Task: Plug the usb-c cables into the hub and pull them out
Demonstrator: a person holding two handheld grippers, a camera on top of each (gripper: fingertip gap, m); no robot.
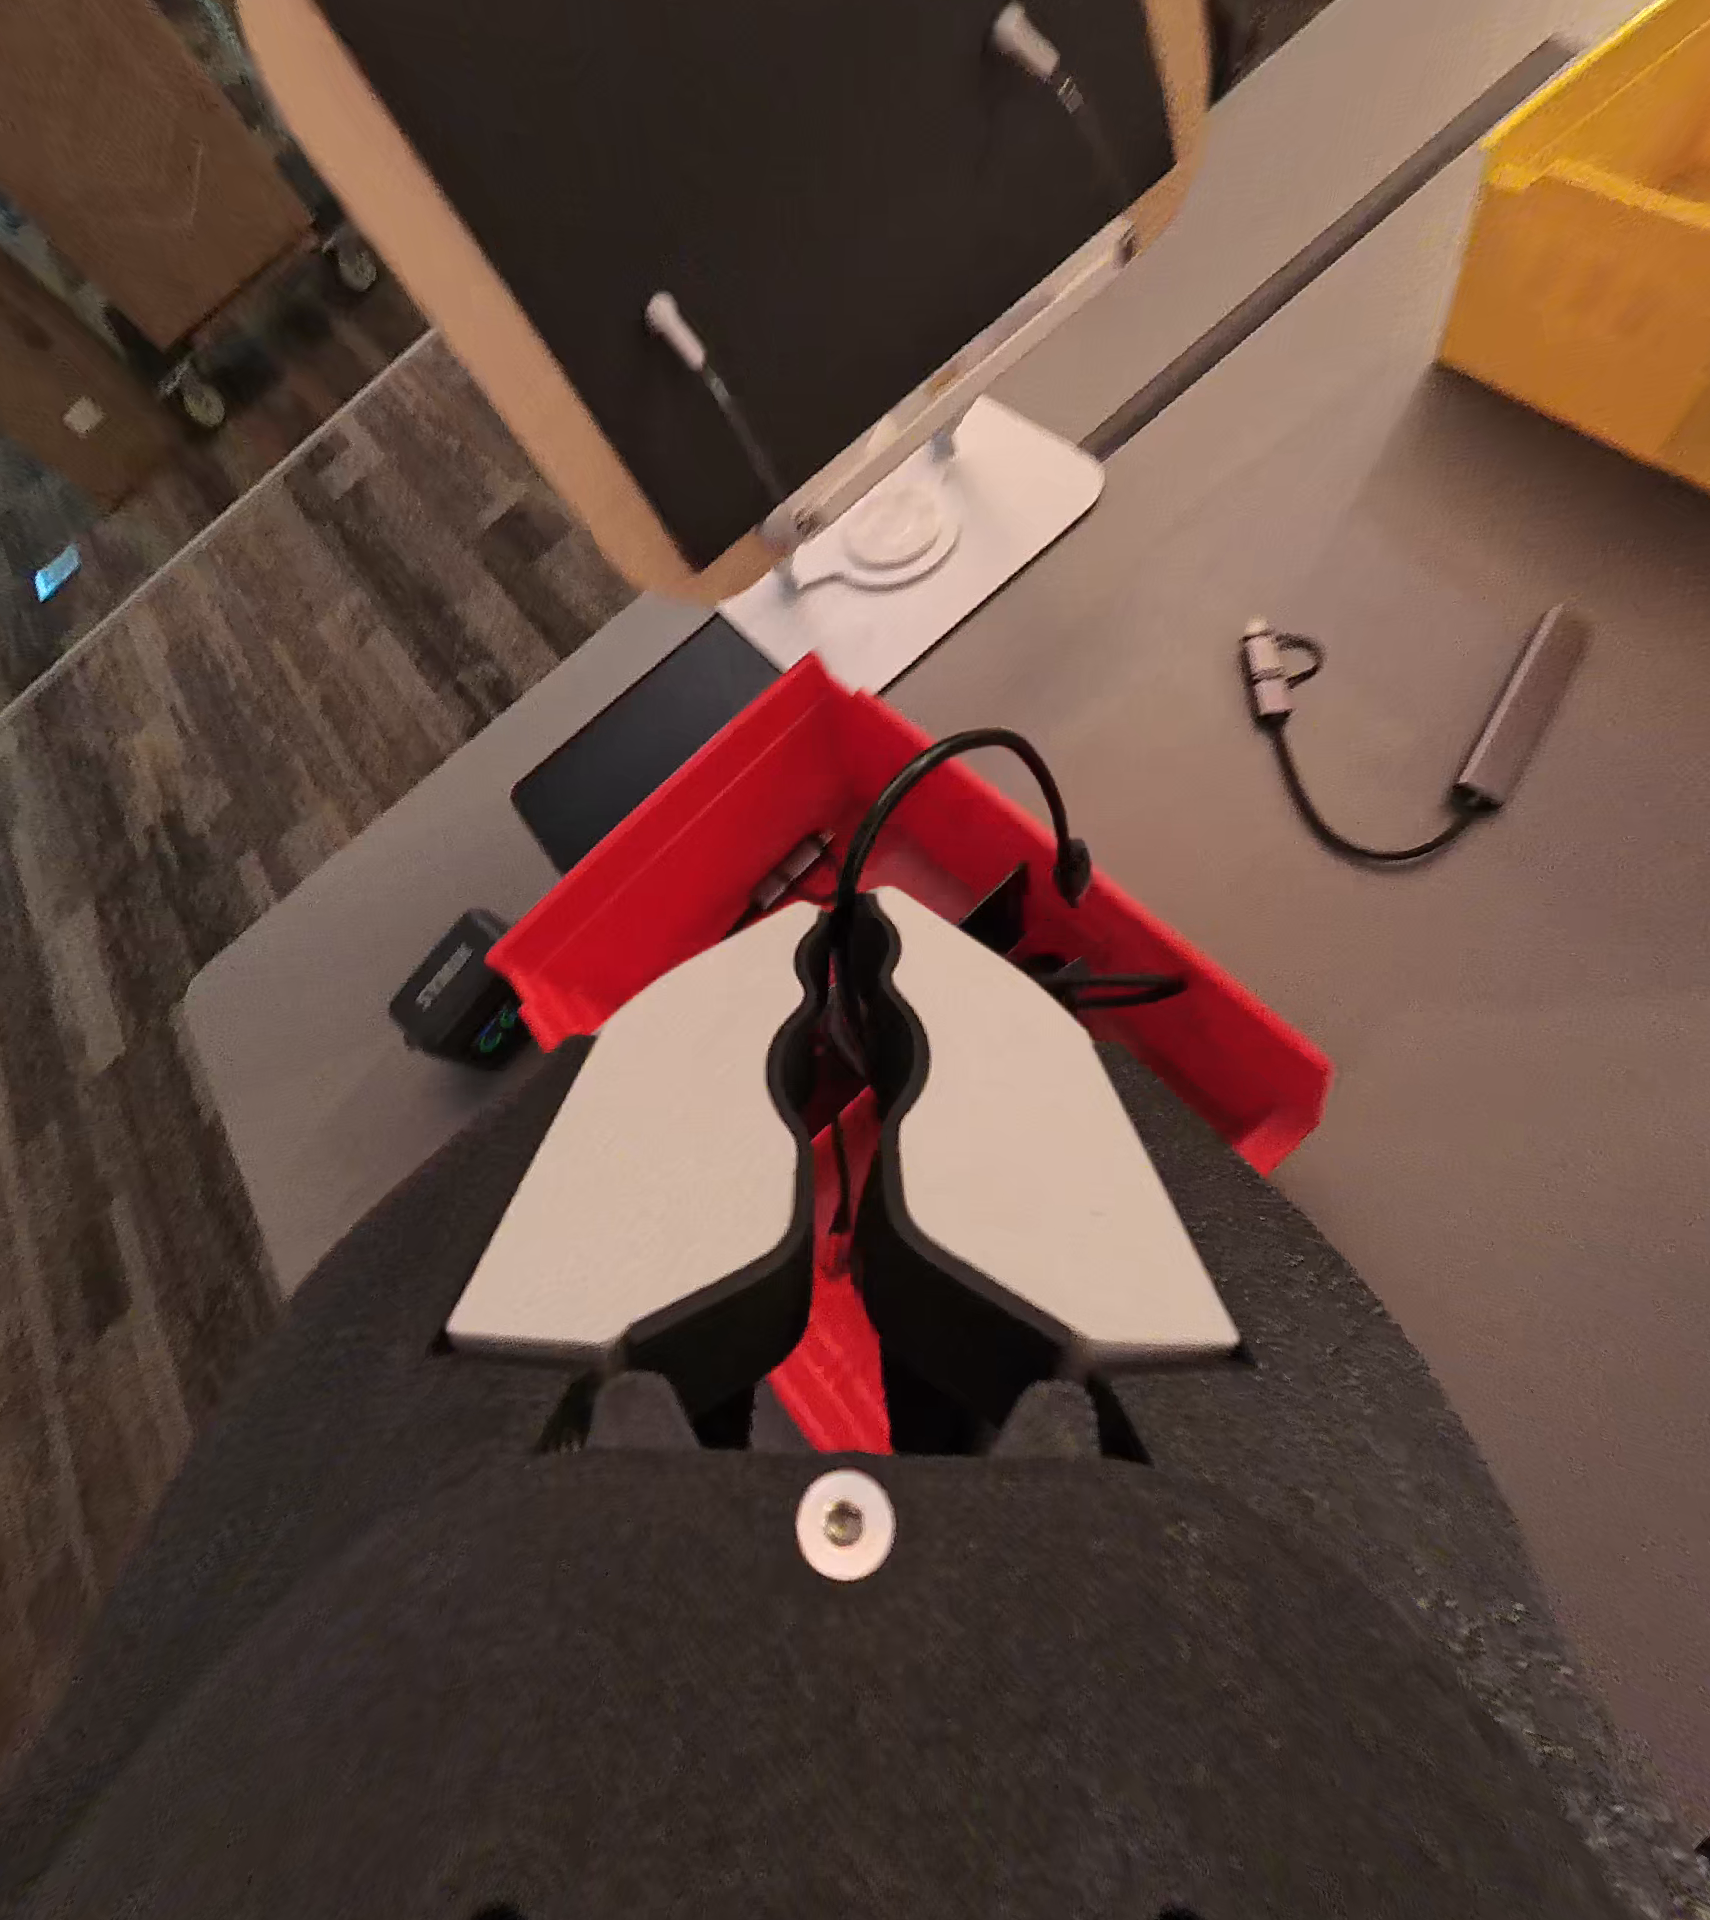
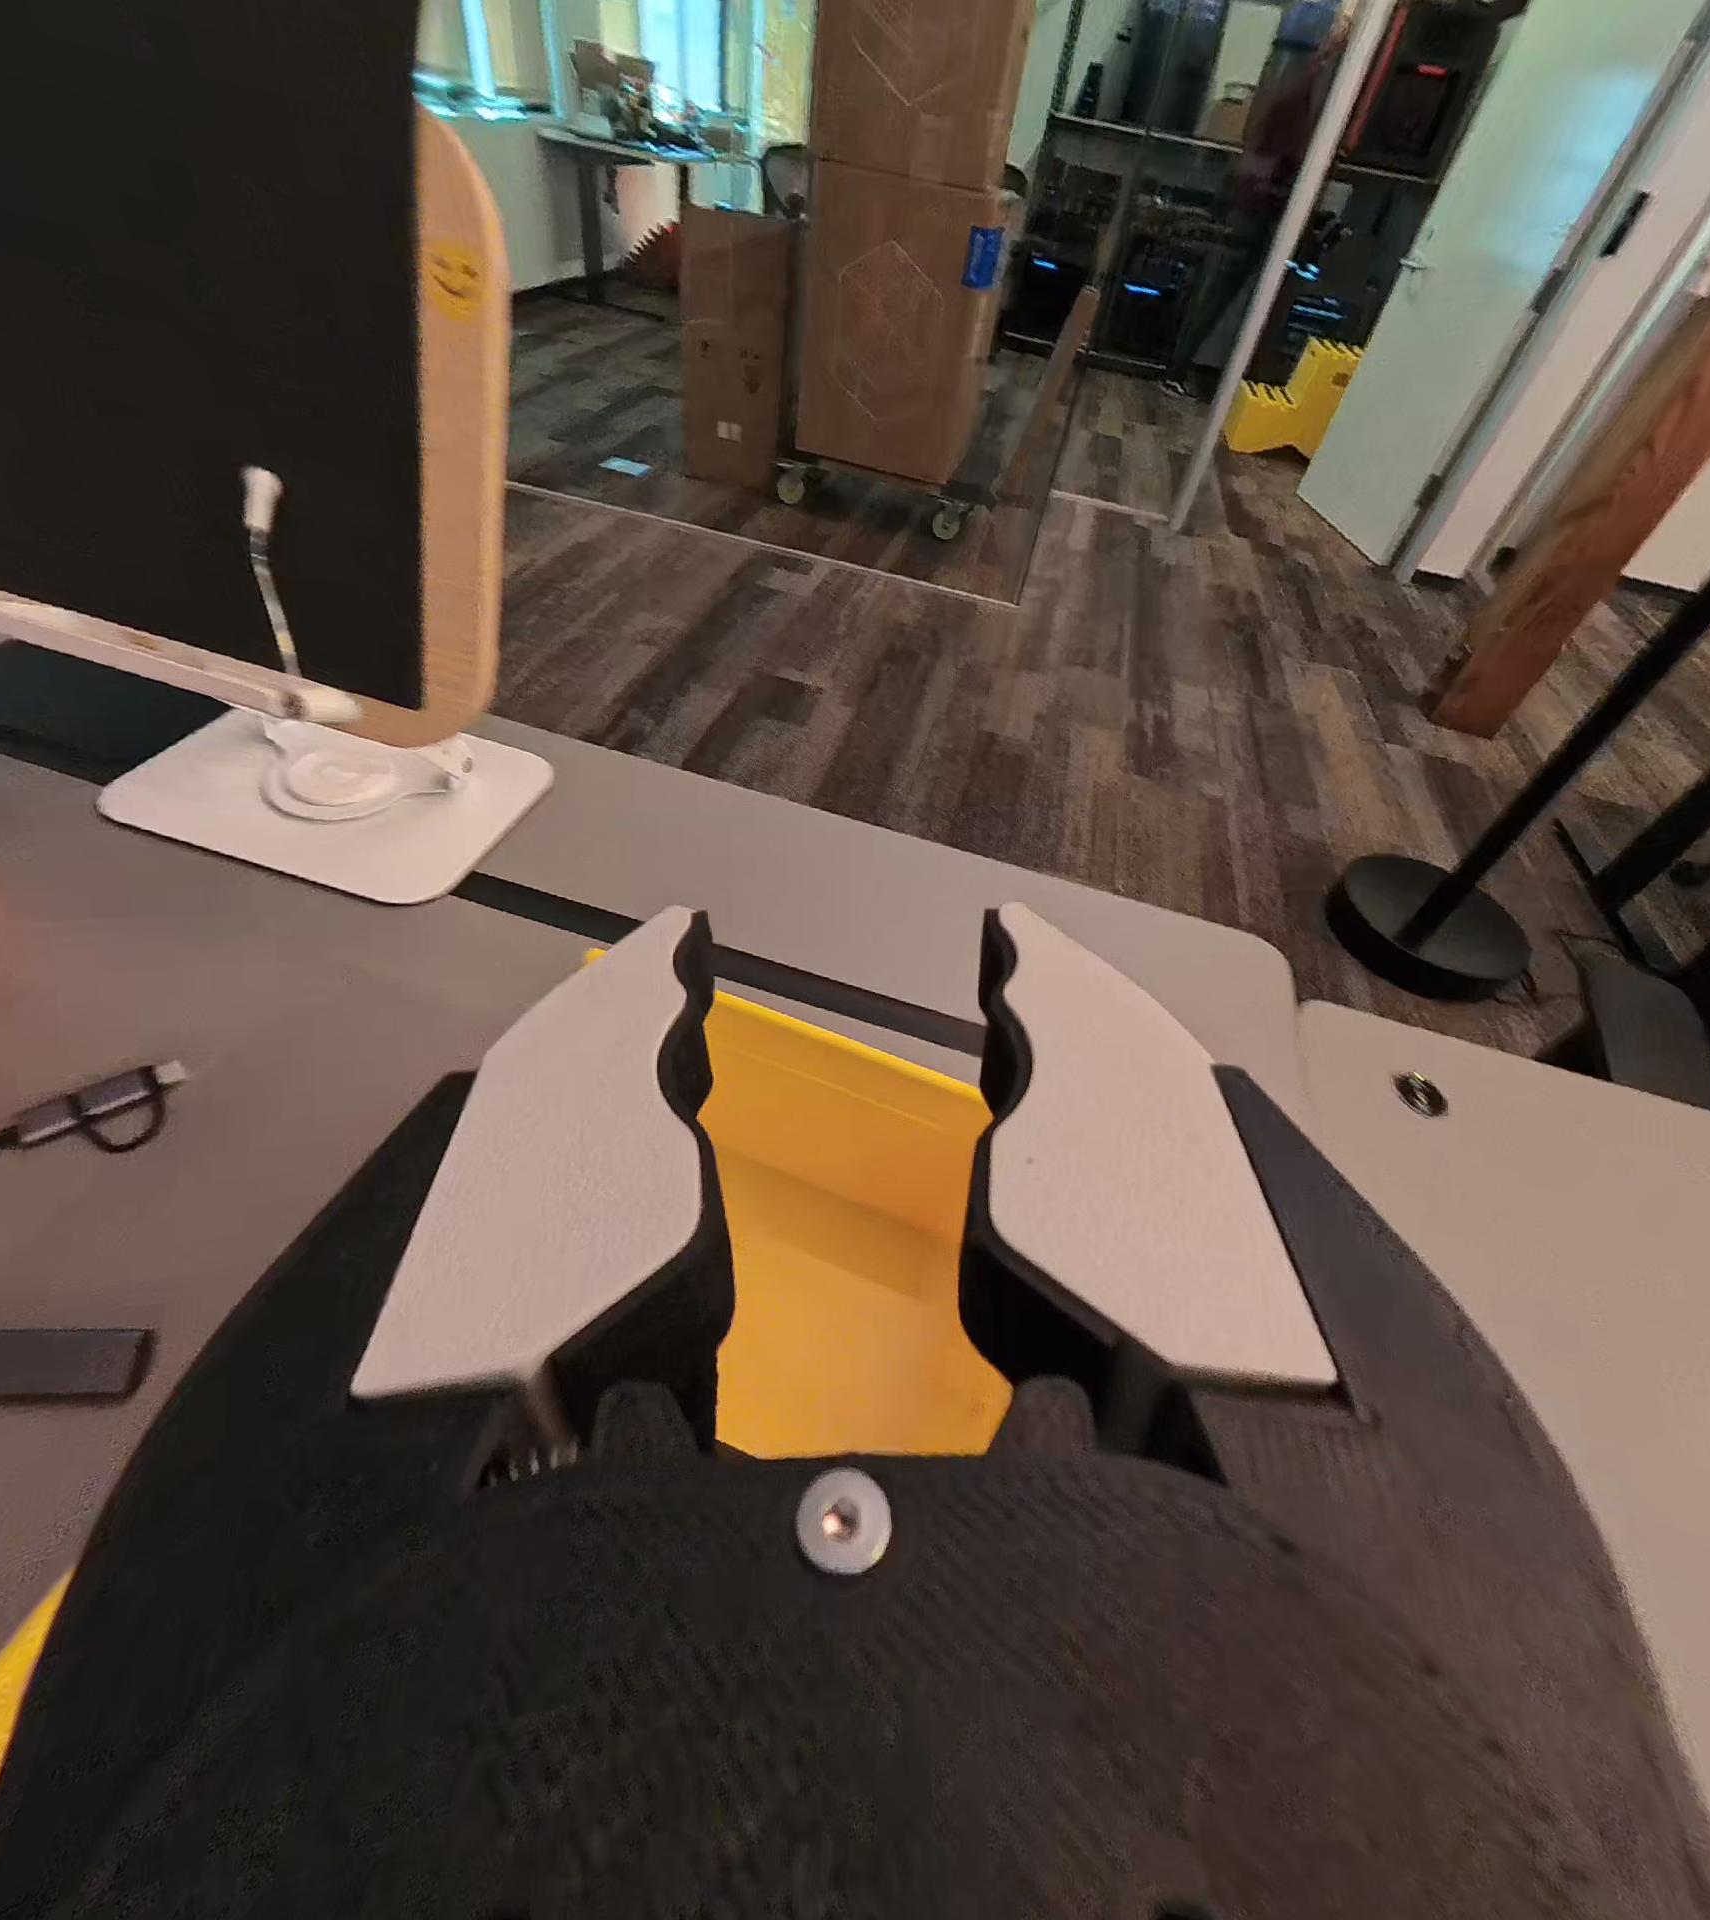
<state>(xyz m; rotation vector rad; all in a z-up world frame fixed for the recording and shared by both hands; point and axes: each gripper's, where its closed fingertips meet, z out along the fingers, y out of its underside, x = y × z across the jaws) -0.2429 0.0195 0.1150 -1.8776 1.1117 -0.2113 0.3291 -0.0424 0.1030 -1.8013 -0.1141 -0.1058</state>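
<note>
Wavy-edged fingers (image 1: 996, 1049) round thin black cable (image 1: 944, 769)

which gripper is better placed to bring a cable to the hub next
Left, most likely. The left gripper is already shut on a black cable above the red bin, with the hub lying free on the table. The right gripper is open and empty over the yellow bin.

Red bin (image 1: 685, 831), yellow bin (image 1: 1609, 291), white stand base (image 2: 331, 821) on grey table (image 1: 1453, 1039).
</note>
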